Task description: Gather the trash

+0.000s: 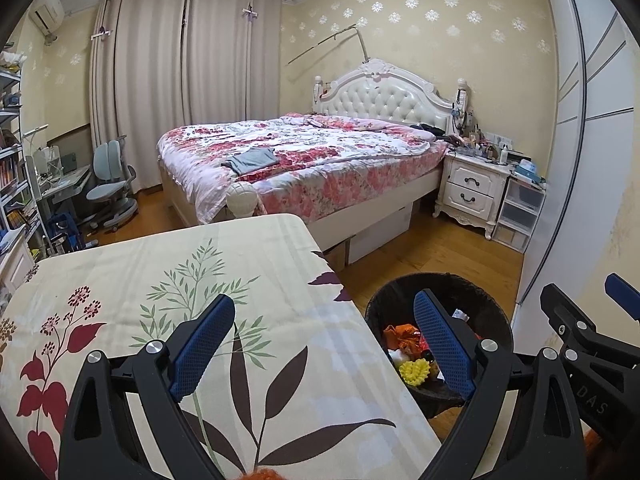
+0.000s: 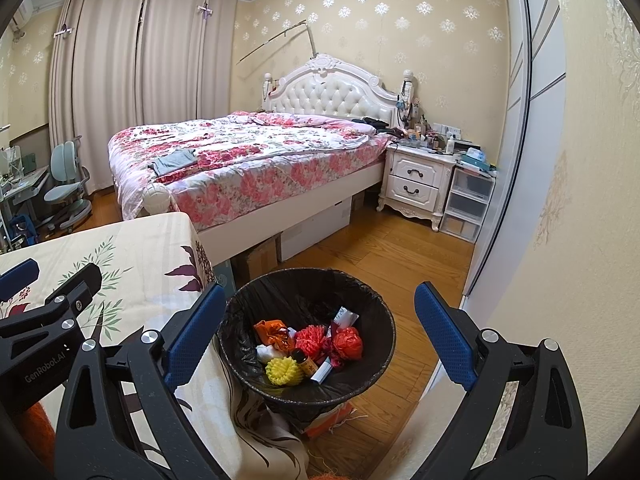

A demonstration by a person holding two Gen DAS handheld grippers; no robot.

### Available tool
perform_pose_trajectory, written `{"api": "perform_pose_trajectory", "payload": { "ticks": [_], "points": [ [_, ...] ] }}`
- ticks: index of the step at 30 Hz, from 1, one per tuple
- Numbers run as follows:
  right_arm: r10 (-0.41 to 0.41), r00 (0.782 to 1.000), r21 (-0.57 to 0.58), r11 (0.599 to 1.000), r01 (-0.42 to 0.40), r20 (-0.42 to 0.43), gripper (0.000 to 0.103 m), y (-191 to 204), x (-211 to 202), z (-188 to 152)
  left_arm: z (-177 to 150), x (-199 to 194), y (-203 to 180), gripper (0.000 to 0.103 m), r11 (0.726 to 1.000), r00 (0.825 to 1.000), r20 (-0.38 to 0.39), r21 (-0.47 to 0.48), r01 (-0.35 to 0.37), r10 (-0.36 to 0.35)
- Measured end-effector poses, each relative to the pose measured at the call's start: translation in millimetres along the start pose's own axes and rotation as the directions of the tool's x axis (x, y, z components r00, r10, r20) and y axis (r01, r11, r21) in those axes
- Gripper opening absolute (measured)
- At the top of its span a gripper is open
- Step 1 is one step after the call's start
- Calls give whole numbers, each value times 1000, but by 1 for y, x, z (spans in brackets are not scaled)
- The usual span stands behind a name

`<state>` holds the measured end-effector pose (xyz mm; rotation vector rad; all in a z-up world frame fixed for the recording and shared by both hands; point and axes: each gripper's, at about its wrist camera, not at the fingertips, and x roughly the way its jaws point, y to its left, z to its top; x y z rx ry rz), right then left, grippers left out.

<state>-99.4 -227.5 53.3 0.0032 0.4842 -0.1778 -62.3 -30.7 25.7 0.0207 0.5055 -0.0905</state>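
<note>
Trash [image 2: 308,350] lies in the bin [image 2: 240,312] beside the counter [image 1: 168,264] — collection looks finished. Left tongs [image 1: 324,340] and right tongs [image 2: 320,332] gape wide, empty; next, scan for strays.

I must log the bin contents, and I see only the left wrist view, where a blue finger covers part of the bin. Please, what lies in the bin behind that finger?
Observer: In the right wrist view the bin is fully open to sight. Beside the yellow foam net there are two red crumpled balls.
Operator: Is there some bottle also?
Observer: Yes, a small dark bottle with a yellow label lies between the yellow net and the red balls.
Operator: And the right gripper, does it hold anything?
Observer: No. The right gripper is open and empty, its fingers spread on either side of the bin.
</note>
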Motion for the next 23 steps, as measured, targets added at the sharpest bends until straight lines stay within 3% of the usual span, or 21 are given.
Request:
{"api": "perform_pose_trajectory", "payload": {
  "ticks": [16,23],
  "points": [
    [2,1000,0,1000,-2,-2,93,0,0,0,-1,3,2,91,1000,1000,12,14,-23,23],
    [21,1000,-14,1000,-21,-19,93,5,6,-5,-5,11,20,91,999,999,-30,-12,-43,42]
  ]
}}
